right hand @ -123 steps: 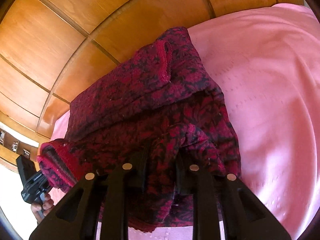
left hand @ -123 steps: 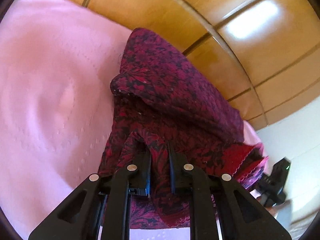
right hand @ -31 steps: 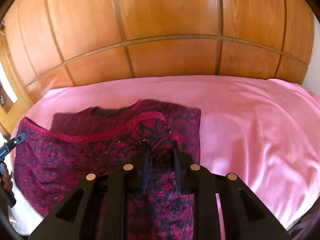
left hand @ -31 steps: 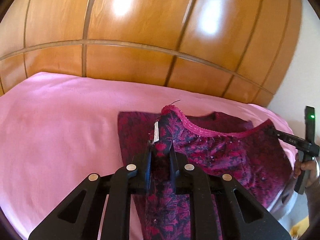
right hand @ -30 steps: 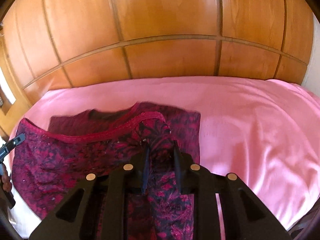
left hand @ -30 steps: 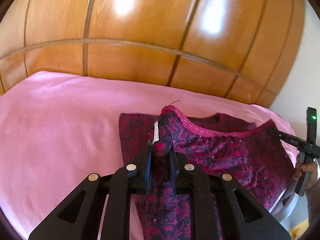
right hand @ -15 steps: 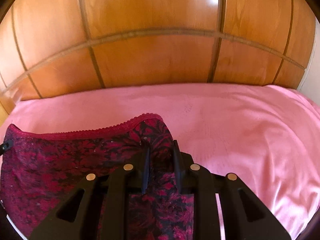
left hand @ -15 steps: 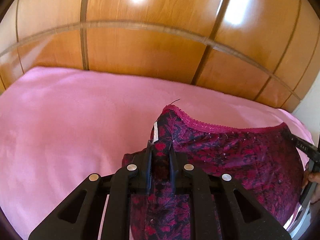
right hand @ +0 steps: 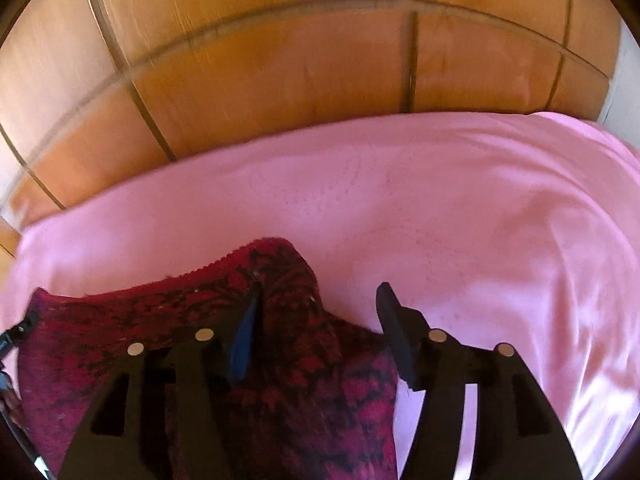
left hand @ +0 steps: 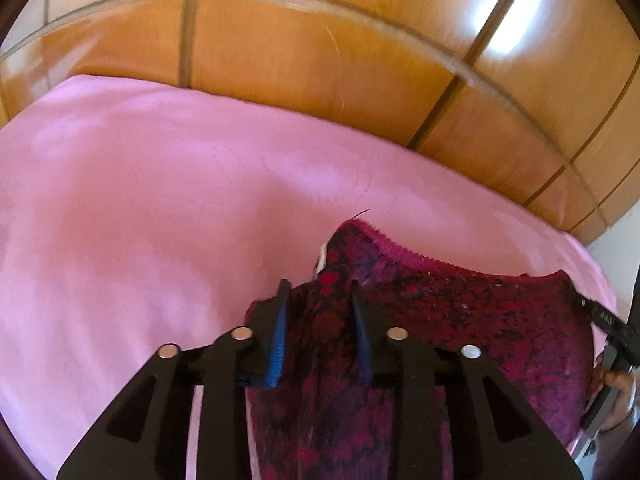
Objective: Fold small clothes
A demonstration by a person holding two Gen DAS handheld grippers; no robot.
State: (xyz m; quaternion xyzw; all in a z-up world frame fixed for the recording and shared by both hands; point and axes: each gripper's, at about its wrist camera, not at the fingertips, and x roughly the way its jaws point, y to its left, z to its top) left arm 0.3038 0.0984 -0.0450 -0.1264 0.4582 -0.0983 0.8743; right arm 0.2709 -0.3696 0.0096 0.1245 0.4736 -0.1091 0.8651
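Note:
A dark red and black floral garment (left hand: 460,320) with a pink lace edge lies folded on the pink sheet (left hand: 140,220). Its left top corner sits between the fingers of my left gripper (left hand: 319,304), whose jaws are opening and no longer pinch it. In the right wrist view the garment (right hand: 160,320) has its right top corner inside my right gripper (right hand: 319,296). Those jaws are also opening: the cloth rests by the left finger (right hand: 248,320) and the right finger stands clear over the sheet. The right gripper's body (left hand: 600,316) and a hand (left hand: 616,384) show at the left view's right edge.
The pink sheet (right hand: 480,220) spreads wide beyond and beside the garment. A glossy wooden panelled wall (left hand: 320,60) rises right behind the bed. A strip of white wall (left hand: 616,240) shows at the far right.
Both grippers came down toward the bed with the lace edge, covering the garment's lower layer. Both jaws, pinched on the cloth before, have spread apart, the right one wider.

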